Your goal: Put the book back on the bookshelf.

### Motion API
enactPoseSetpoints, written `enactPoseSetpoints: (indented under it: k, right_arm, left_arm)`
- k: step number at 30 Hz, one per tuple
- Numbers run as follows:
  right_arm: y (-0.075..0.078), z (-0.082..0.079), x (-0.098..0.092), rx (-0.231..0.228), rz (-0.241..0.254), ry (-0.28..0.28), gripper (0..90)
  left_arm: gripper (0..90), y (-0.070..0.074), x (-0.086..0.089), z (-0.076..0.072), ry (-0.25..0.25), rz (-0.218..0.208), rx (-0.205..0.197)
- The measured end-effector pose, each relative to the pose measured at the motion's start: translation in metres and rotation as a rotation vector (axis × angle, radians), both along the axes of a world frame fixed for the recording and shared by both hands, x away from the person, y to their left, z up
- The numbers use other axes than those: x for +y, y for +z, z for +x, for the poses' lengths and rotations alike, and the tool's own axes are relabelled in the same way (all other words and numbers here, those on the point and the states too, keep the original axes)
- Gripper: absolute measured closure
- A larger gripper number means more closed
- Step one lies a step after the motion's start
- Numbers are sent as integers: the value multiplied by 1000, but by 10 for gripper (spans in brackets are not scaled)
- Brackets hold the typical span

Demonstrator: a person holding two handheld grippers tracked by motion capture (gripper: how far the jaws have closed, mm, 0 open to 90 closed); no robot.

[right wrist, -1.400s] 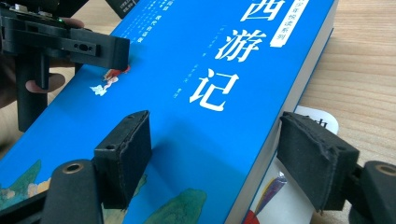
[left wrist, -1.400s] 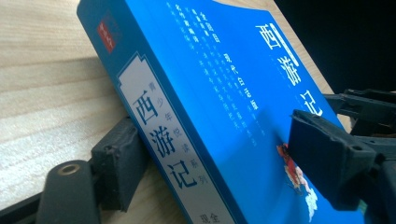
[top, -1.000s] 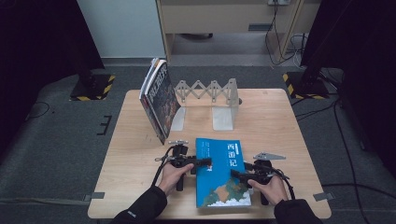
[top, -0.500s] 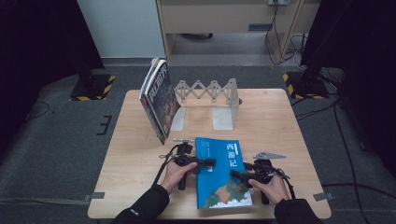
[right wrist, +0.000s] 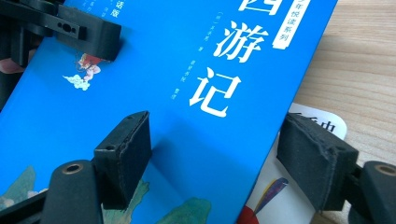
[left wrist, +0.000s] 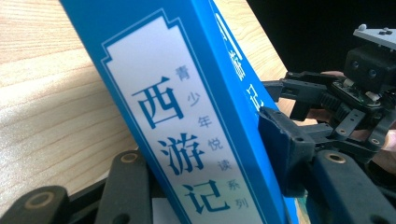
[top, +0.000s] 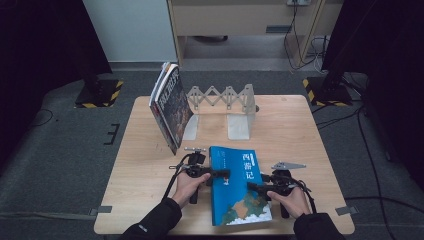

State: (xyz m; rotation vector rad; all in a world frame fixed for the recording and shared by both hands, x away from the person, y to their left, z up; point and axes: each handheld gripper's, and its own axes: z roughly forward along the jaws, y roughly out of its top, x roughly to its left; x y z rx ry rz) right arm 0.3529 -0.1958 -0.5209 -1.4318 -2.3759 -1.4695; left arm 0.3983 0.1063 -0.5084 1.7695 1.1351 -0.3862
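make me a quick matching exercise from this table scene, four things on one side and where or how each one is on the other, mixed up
Things:
1. blue book
2. dark-covered book
3. metal folding book rack
4. left hand-held gripper

Places or states:
A. stands tilted at the rack's left end, near the table's far left
B. stands at the far middle of the table, its zigzag bars stretched out
C. near the person's edge of the table, between the two hand-held grippers
D. jaws on either side of the blue book's spine edge, just been closing

Pairs: 1-C, 2-A, 3-B, 4-D
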Motion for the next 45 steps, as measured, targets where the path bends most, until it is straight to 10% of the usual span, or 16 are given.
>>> enactPoseSetpoints:
  k: [18, 45]
  right_arm:
    - [12, 7, -7, 26, 51, -68, 515]
    - [55, 16, -6, -206, 120, -86, 685]
  left_arm:
    - [537, 19, 2, -5, -13, 11, -67]
    - [599, 75, 10, -8, 18, -18, -332]
